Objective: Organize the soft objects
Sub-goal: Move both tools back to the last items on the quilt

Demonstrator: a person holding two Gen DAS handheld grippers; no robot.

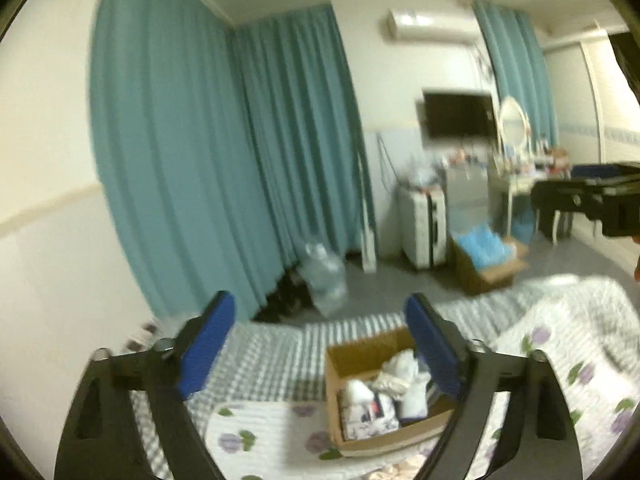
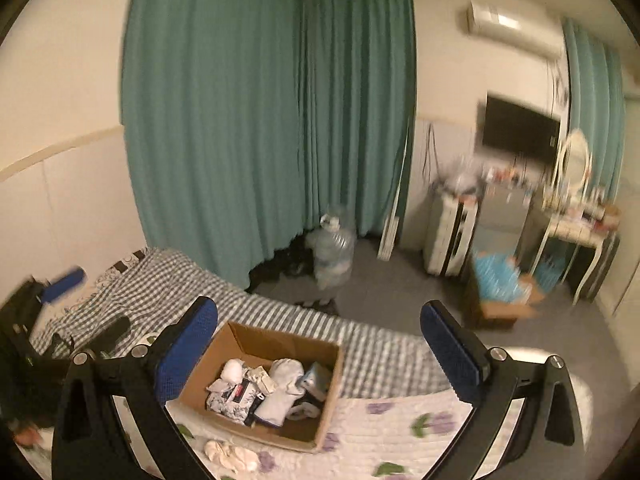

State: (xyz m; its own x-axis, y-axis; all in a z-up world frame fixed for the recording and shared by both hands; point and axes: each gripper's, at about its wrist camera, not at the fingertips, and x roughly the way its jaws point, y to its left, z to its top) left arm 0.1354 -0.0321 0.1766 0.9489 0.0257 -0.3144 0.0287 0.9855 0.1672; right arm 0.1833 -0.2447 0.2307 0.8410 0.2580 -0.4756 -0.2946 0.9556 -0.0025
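Tools both spread wide and empty, left tool (image 1: 320, 352) and right tool (image 2: 320, 354) above the cardboard box (image 2: 280, 344) of soft items (image 2: 268, 390) on the bed (image 2: 380, 344).

Bedroom, dim warm light | teal curtains (image 2: 260, 120) cover the corner walls | air conditioner (image 2: 508, 24) high above a wall-mounted television (image 2: 520, 132) | white dressing table (image 2: 576, 228) with oval mirror (image 2: 576, 160) | white suitcase (image 2: 450, 236) and large water jug (image 2: 334, 252) on grey floor (image 2: 392, 292)

The open brown cardboard box (image 2: 276, 376) is reachable from above. Soft white and patterned fabric items (image 2: 268, 388) fill its floor. A pale crumpled cloth (image 2: 230, 456) lies just beside its near wall.
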